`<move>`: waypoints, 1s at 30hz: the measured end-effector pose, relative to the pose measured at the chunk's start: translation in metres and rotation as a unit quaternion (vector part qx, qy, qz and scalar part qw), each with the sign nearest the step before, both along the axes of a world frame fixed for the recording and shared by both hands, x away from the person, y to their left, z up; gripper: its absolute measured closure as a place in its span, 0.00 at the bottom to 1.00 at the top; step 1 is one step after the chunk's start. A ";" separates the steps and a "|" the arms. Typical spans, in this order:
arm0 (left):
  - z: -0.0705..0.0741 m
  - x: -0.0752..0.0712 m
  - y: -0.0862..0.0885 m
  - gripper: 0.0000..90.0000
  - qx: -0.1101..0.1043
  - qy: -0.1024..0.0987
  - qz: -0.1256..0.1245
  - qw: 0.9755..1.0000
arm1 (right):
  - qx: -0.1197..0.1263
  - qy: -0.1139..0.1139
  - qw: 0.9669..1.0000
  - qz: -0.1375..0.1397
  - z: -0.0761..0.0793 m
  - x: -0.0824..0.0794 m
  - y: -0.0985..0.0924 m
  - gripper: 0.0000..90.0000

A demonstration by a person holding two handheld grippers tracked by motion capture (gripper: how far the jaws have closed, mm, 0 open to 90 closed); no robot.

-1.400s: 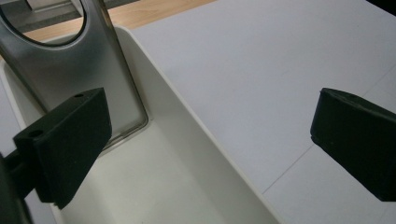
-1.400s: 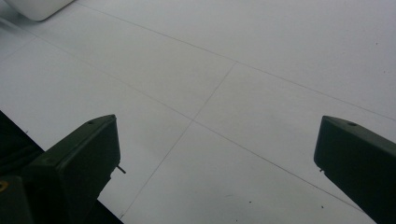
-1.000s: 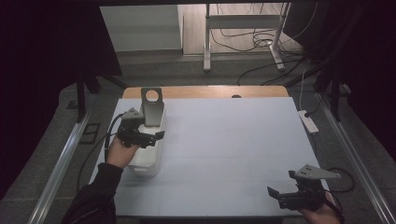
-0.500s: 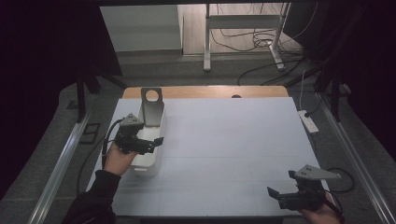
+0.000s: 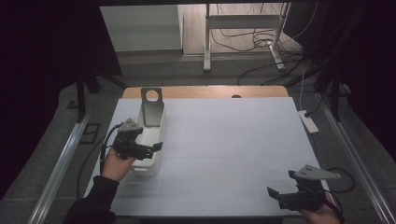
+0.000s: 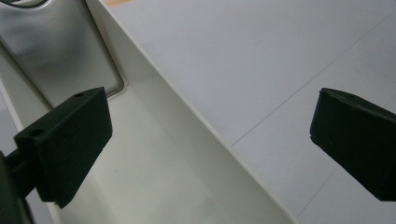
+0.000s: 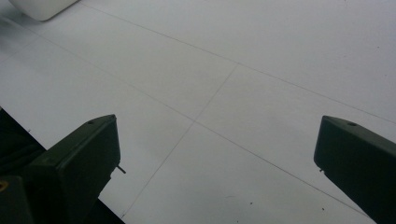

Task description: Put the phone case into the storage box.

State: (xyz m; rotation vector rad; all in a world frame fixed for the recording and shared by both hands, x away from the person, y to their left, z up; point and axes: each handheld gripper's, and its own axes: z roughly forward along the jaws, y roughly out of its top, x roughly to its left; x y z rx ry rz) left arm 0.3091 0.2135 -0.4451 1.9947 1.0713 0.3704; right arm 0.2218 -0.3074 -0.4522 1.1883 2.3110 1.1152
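— While the white bin [image 5: 148, 154] sits near the table's left edge, what stands in it?

— Leaning against its far end is a grey metal plate [image 5: 152, 106] with a round hole. Below it lies the pale table [image 5: 224, 140], with a wooden strip along the far edge; beyond are a grey floor, cables and a metal stand's legs.

— And the left gripper [image 5: 148, 148]?

— It hovers over the bin, jaws spread wide, 1 over the inside and 1 outside the right wall [image 6: 205, 135], gripping nothing.

— The right gripper [image 5: 275, 195]?

— It's near the table's front right corner, well apart from the bin, its 2 jaws also wide and empty above bare tabletop.
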 end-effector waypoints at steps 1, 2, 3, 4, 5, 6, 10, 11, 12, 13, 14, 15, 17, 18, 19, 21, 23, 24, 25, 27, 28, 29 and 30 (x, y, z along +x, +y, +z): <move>0.000 -0.001 0.000 0.00 0.000 0.000 0.000 1.000 | 0.001 0.000 1.000 0.000 0.000 0.000 0.000 0.01; -0.001 -0.003 0.001 0.00 0.000 0.001 0.000 1.000 | 0.001 0.000 1.000 0.000 0.000 0.000 0.000 0.01; -0.001 -0.004 0.001 0.00 0.001 0.000 0.000 1.000 | 0.001 0.000 1.000 0.000 0.000 0.000 0.000 0.01; -0.001 -0.006 0.002 0.00 0.001 0.001 0.001 1.000 | 0.001 0.000 1.000 0.000 0.000 0.000 0.000 0.01; -0.001 -0.007 0.002 0.00 0.000 0.001 0.002 1.000 | 0.001 0.000 1.000 0.000 0.000 0.000 0.000 0.01; -0.001 -0.009 0.003 0.00 0.000 0.000 0.002 1.000 | 0.001 0.000 1.000 0.001 0.000 0.000 0.000 0.01; -0.001 -0.015 0.006 0.00 -0.002 0.000 0.003 1.000 | 0.001 0.000 1.000 0.001 0.000 0.000 0.000 0.01; -0.002 -0.017 0.006 0.00 -0.003 0.001 0.004 1.000 | 0.001 0.000 1.000 0.001 0.000 0.000 0.000 0.01; -0.002 -0.017 0.006 0.00 -0.003 0.001 0.004 1.000 | 0.001 0.000 1.000 0.001 0.000 0.000 0.000 0.01; -0.002 -0.018 0.007 0.00 -0.002 0.000 0.003 1.000 | 0.001 0.000 1.000 0.001 0.000 0.000 0.000 0.01; -0.002 -0.019 0.007 0.00 -0.002 0.000 0.004 1.000 | 0.001 0.000 1.000 0.001 0.000 0.000 0.000 0.01; -0.002 -0.020 0.008 0.00 -0.002 0.000 0.003 1.000 | 0.001 0.000 1.000 0.001 0.000 0.000 0.000 0.01; -0.003 -0.024 0.009 0.00 -0.003 0.000 0.005 1.000 | 0.001 0.000 1.000 0.001 0.000 0.000 0.000 0.01; -0.003 -0.025 0.009 0.00 -0.004 0.001 0.005 1.000 | 0.001 0.000 1.000 0.001 0.000 0.000 0.000 0.01; -0.003 -0.026 0.010 0.00 -0.004 0.000 0.005 1.000 | 0.001 0.000 1.000 0.001 0.000 0.000 0.000 0.01; -0.004 -0.029 0.011 0.00 -0.006 0.000 0.007 1.000 | 0.001 0.000 1.000 0.001 0.000 0.000 0.000 0.01; -0.004 -0.032 0.013 0.01 -0.006 0.000 0.009 1.000 | 0.001 0.000 1.000 0.001 0.000 0.000 0.000 0.01; -0.004 -0.033 0.013 0.01 -0.005 0.000 0.009 1.000 | 0.001 0.000 1.000 0.001 0.000 0.000 0.000 0.01; -0.004 -0.035 0.014 0.01 -0.007 0.000 0.010 1.000 | 0.001 0.000 1.000 0.001 0.000 0.000 0.000 0.01; -0.004 -0.037 0.015 0.01 -0.007 0.000 0.011 1.000 | 0.001 0.000 1.000 0.001 0.000 0.000 0.000 0.01; -0.005 -0.039 0.016 0.01 -0.007 0.000 0.011 1.000 | 0.001 0.000 1.000 0.001 0.000 0.000 0.000 0.01; -0.005 -0.040 0.017 0.01 -0.007 0.000 0.012 1.000 | 0.001 0.000 1.000 0.001 0.000 0.000 0.000 0.01; -0.005 -0.041 0.018 0.01 -0.006 0.000 0.013 1.000 | 0.001 0.000 1.000 0.001 0.000 0.000 0.000 0.01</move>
